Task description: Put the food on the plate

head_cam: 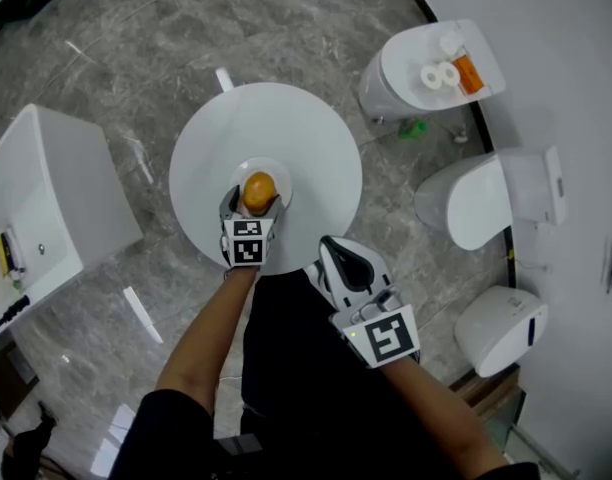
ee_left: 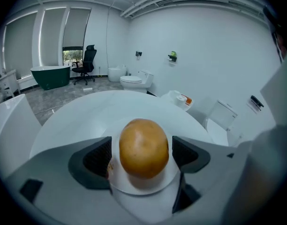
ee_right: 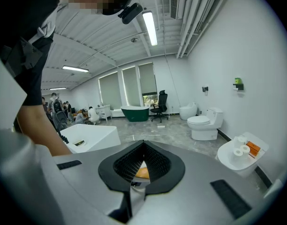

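An orange-brown round food [head_cam: 259, 189] [ee_left: 143, 148] rests on a small white plate [head_cam: 278, 169] [ee_left: 142, 187] in the middle of a round white table [head_cam: 311, 133]. My left gripper [head_cam: 254, 204] [ee_left: 142, 154] reaches over the plate, its jaws open on either side of the food with a narrow gap at each pad. My right gripper [head_cam: 332, 250] [ee_right: 143, 150] is held back by the table's near edge, shut on nothing. In the right gripper view a sliver of the food shows below its closed pads.
Three white toilets [head_cam: 426, 63] [head_cam: 491, 198] [head_cam: 501, 328] line the right wall; the farthest carries paper rolls [head_cam: 438, 74]. A white rectangular tub [head_cam: 41, 198] stands at the left. A green item [head_cam: 414, 128] lies on the grey floor.
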Demonstrator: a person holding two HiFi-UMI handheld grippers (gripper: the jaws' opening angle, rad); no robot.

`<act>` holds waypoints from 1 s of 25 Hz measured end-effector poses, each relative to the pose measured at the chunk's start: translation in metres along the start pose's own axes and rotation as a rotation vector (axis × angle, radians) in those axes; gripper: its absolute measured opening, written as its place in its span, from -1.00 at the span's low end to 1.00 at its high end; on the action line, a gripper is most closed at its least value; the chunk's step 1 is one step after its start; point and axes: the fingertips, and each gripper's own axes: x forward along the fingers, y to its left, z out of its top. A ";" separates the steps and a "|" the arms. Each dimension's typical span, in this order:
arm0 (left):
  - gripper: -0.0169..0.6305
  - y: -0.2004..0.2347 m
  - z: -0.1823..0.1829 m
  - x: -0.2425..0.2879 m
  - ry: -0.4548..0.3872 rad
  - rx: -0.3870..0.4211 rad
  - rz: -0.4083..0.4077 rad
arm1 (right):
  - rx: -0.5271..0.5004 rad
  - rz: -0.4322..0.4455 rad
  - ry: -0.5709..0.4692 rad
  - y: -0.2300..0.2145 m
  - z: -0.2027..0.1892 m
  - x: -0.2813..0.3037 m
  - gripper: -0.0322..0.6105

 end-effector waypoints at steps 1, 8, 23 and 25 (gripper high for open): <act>0.26 0.000 0.001 -0.003 -0.007 -0.002 0.002 | -0.002 0.001 -0.001 0.000 0.001 -0.001 -0.89; 0.26 -0.002 0.007 -0.023 -0.056 -0.032 0.005 | -0.015 0.027 -0.004 0.009 0.003 -0.007 -0.89; 0.26 -0.034 0.033 -0.086 -0.175 -0.085 -0.058 | -0.027 0.074 -0.018 0.018 0.023 -0.024 -0.89; 0.26 -0.038 0.037 -0.098 -0.194 -0.113 -0.061 | -0.024 0.080 -0.023 0.018 0.027 -0.027 -0.89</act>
